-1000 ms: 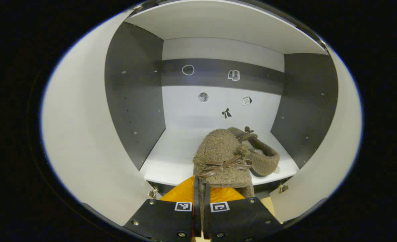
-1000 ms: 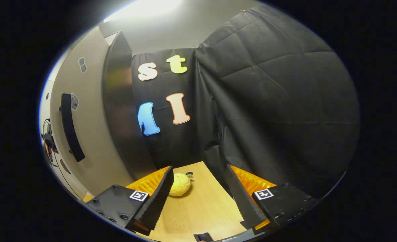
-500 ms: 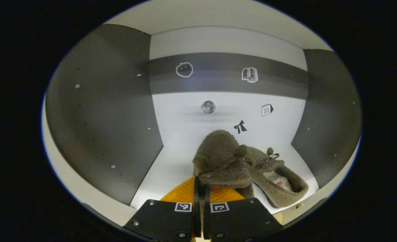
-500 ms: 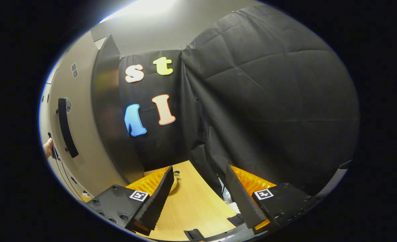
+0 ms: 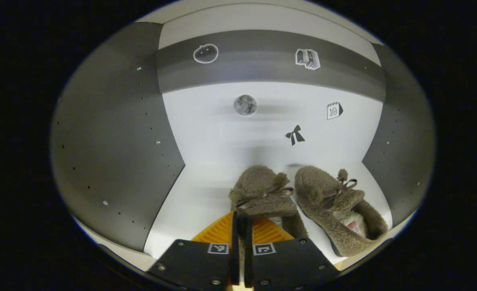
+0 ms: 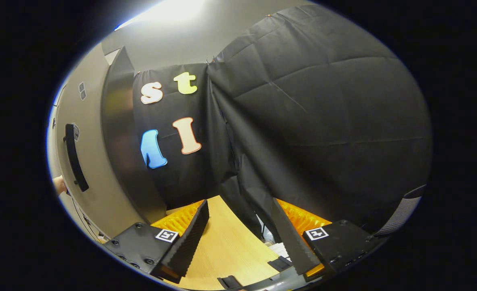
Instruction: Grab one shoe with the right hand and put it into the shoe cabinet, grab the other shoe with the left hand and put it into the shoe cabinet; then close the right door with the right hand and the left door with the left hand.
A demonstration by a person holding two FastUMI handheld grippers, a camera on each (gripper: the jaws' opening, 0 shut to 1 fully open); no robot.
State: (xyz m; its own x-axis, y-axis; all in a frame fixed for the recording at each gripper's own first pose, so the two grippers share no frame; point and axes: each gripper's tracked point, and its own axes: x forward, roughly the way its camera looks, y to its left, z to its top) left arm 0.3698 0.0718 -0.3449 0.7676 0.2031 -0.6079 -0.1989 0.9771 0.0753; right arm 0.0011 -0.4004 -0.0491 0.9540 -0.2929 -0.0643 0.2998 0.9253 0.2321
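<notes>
Deep inside the shoe cabinet [image 5: 113, 133], my left tool [image 5: 238, 238] has its two fingers drawn nearly together on the heel of a fuzzy brown shoe [image 5: 262, 194], which sits on the white shelf [image 5: 190, 202] with its toe toward the back panel [image 5: 222, 133]. I read both fingers as pressing on it, though the contact itself is hidden behind the tool's black plates. Just to its right lies the second shoe [image 5: 337, 206], close beside the first, its opening turned toward me and a brown bow on its top. Small stickers dot the back panel. Off to the side, my right tool [image 6: 238, 238] is spread wide with nothing between its fingers, hovering over the wooden tabletop [image 6: 226, 242]. At the left of the right gripper view I see the cabinet's right door [image 6: 97, 161] standing open, with its black handle [image 6: 73, 155].
</notes>
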